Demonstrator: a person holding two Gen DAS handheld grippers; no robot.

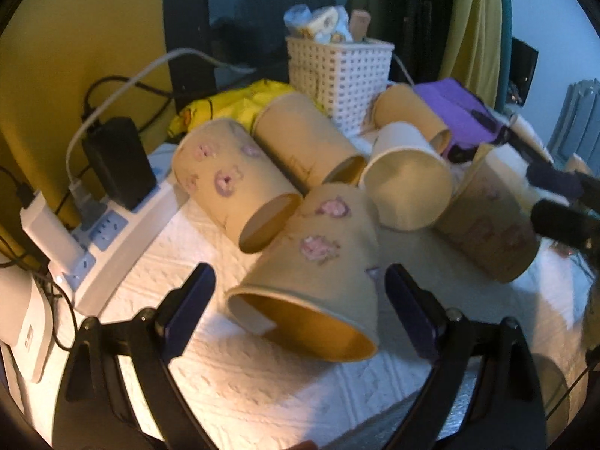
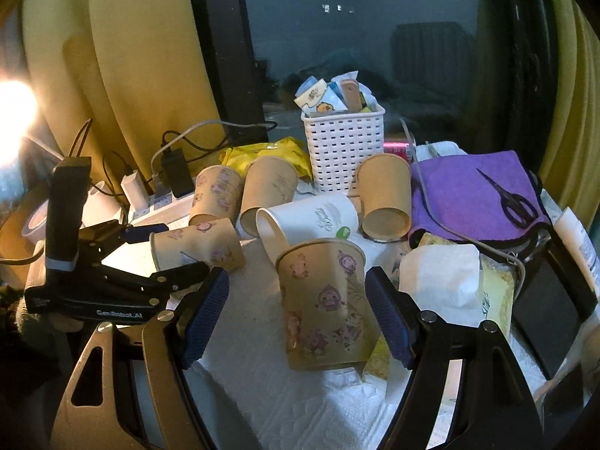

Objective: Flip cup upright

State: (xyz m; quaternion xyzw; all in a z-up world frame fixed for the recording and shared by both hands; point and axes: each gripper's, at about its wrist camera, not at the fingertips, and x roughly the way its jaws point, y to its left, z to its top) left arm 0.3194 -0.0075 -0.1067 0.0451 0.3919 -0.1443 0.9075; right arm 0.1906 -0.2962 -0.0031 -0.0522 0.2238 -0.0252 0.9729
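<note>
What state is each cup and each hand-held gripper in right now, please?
Left hand-held gripper: open, straddling a cup.
Patterned tan paper cup lying by the left gripper: on its side, mouth toward the camera.
Right hand-held gripper: open, flanking a cup.
Patterned tan paper cup between the right fingers: upside down, tilted.
White paper cup: on its side.
Plain brown paper cup: on its side.

We are seeing matt paper cups, some printed. We are noting an embossed white paper towel under them, a perforated white plastic basket at upper centre, soft purple cloth at right, and ribbed blue pads on matt black gripper fingers.
</note>
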